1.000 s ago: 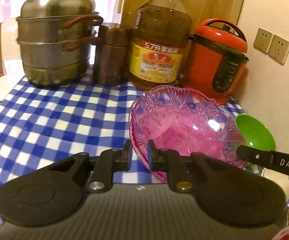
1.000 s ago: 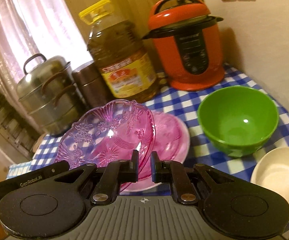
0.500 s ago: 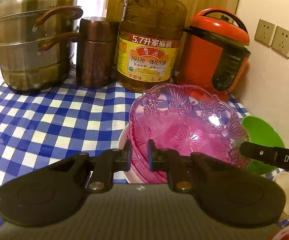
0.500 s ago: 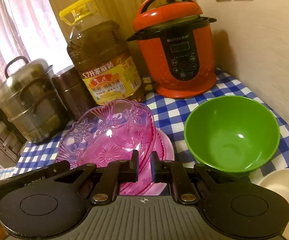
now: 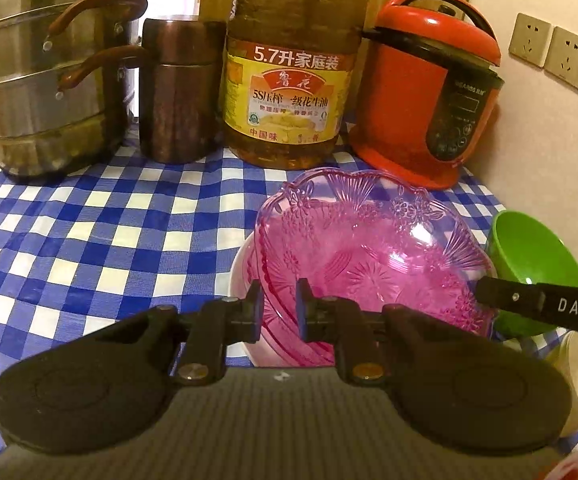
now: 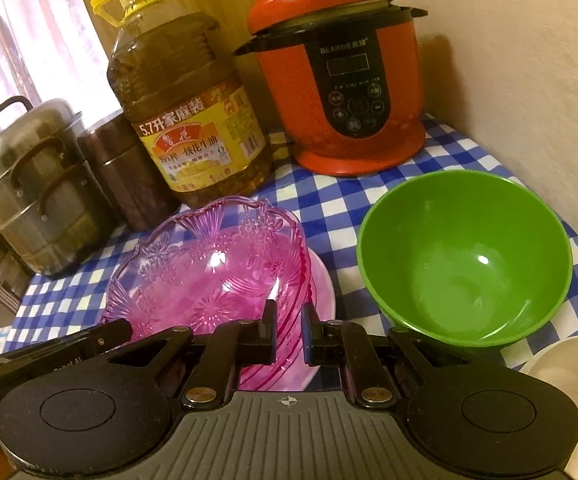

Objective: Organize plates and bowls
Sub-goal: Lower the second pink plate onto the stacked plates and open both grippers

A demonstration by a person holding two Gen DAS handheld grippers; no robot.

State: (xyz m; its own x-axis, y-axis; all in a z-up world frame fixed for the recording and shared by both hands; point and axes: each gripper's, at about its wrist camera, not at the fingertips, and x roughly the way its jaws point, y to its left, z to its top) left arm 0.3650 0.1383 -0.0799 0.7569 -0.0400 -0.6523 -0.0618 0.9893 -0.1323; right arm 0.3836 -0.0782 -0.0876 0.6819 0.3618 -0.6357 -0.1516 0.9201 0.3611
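On the blue-checked tablecloth [image 5: 89, 240] we see the clear pink glass bowl [image 5: 369, 256] sitting in a pale pink plate [image 6: 323, 284]. We note the left gripper [image 5: 279, 310] pinching the bowl's near-left rim and the right gripper [image 6: 289, 334] pinching its near-right rim, jaws narrow on the glass. Just right: green bowl [image 6: 465, 256]; near right of that, a cream dish [image 6: 569, 372]. Far edge, left to right: steel steamer pot [image 5: 45, 80], brown canister [image 5: 177, 92], oil jug [image 5: 289, 72], red cooker [image 5: 425, 92]
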